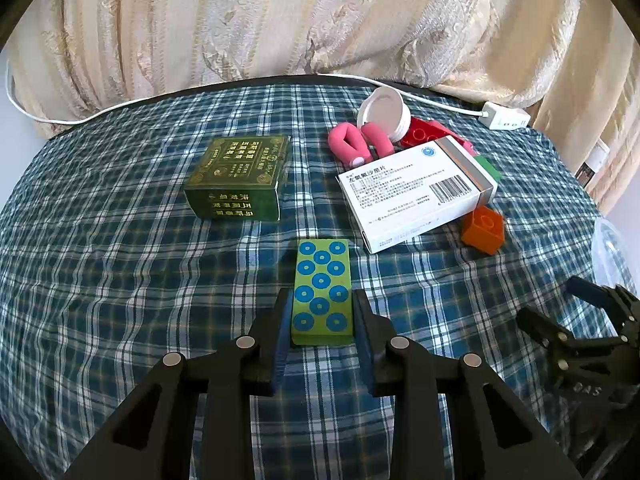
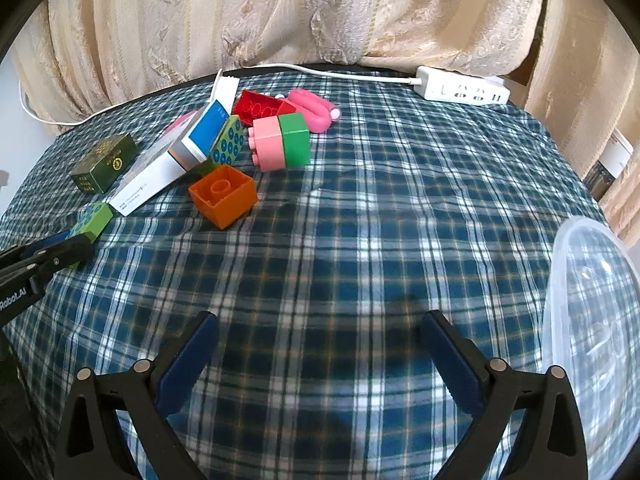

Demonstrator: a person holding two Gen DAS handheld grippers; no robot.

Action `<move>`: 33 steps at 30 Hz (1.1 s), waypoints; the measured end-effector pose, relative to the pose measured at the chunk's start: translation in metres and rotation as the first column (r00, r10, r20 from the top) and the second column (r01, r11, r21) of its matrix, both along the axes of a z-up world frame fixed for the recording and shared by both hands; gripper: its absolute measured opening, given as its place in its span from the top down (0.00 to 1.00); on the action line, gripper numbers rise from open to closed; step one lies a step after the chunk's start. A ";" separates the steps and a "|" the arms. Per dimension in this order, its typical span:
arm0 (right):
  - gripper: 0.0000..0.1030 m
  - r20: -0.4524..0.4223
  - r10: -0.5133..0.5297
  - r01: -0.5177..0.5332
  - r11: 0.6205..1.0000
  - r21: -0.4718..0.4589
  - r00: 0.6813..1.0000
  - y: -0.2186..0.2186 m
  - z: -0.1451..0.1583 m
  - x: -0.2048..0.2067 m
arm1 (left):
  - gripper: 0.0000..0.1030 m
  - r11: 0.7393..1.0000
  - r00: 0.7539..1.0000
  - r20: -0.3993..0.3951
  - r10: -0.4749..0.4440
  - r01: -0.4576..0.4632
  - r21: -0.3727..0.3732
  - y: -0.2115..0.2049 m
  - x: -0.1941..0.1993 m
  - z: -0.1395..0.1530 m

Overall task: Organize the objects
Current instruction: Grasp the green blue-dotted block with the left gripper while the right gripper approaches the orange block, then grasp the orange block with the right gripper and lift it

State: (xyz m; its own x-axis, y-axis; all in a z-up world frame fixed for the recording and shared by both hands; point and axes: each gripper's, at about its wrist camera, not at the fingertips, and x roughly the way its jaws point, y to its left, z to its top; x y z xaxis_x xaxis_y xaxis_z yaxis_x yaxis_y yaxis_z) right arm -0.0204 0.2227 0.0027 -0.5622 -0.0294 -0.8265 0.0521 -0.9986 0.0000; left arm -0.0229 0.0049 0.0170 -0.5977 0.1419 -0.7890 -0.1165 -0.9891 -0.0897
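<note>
Dark green box (image 1: 238, 178): left of centre in the left wrist view, lettering too small to read.
Left gripper (image 1: 322, 320): bottom centre, fingers (image 1: 282, 332) narrow, pressed on the sides of the green dotted block (image 1: 322, 292) lying on the plaid table (image 1: 120, 260).
White medicine box (image 1: 416, 194): right of centre, covers part of the orange brick (image 1: 482, 230).
White cup (image 1: 384, 114): tipped, behind pink curlers (image 1: 356, 146).
Right gripper (image 2: 320, 354): fingers wide, nothing between.
Clear container (image 2: 592, 320): cut off at right edge.

Woven plaid cloth (image 2: 360, 208); glossy plastic bricks (image 2: 223, 195); matt card box (image 1: 416, 196); clear smooth plastic tub (image 2: 592, 320); brocade curtain (image 1: 280, 20).
</note>
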 end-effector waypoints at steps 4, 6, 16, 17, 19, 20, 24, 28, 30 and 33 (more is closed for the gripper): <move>0.16 -0.012 0.041 -0.042 0.999 -0.016 0.999 -0.010 0.004 -0.014 | 0.71 1.000 1.000 0.004 0.004 -0.004 0.003 0.000 0.000 0.001; 0.20 -0.013 0.055 -0.055 0.998 -0.020 0.998 -0.014 0.005 -0.021 | 0.71 1.000 1.000 0.006 0.005 -0.005 0.004 0.000 0.000 0.001; 0.27 -0.030 0.117 -0.119 0.990 -0.072 0.993 -0.030 0.006 -0.054 | 0.71 1.000 0.999 0.032 0.014 -0.015 0.019 0.000 0.000 -0.001; 0.28 -0.031 0.121 -0.123 0.989 -0.077 0.992 -0.032 0.006 -0.057 | 0.71 1.000 0.999 0.036 0.013 -0.014 0.021 0.000 -0.001 -0.002; 0.30 -0.034 0.129 -0.131 0.988 -0.079 0.991 -0.035 0.005 -0.060 | 0.71 1.000 0.999 0.040 0.012 -0.013 0.024 -0.001 -0.002 -0.003; 0.32 -0.034 0.130 -0.132 0.988 -0.079 0.991 -0.035 0.005 -0.062 | 0.71 1.000 0.999 0.042 0.012 -0.013 0.028 -0.001 -0.002 -0.003; 0.42 -0.035 0.129 -0.131 0.988 -0.082 0.991 -0.036 0.002 -0.065 | 0.70 0.999 0.999 0.047 0.010 -0.012 0.038 -0.002 -0.006 -0.005; 0.52 -0.044 0.125 -0.127 0.990 -0.066 0.991 -0.037 0.001 -0.065 | 0.70 0.999 0.999 0.048 0.012 -0.014 0.049 -0.003 -0.008 -0.005; 0.55 -0.047 0.123 -0.126 0.990 -0.058 0.991 -0.037 0.001 -0.064 | 0.69 0.999 0.999 0.046 0.010 -0.012 0.050 -0.003 -0.010 -0.005; 0.55 -0.050 0.121 -0.124 0.991 -0.059 0.991 -0.035 0.001 -0.061 | 0.69 0.999 0.999 0.041 0.008 -0.010 0.051 -0.003 -0.011 -0.005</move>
State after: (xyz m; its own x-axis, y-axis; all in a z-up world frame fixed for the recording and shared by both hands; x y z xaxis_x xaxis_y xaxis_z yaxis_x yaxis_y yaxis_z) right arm -0.0811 0.1876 0.0038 -0.5885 -0.1503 -0.7944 0.1753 -0.9829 0.0561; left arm -0.0343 0.0015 0.0117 -0.5663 0.1774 -0.8049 -0.1025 -0.9841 -0.1448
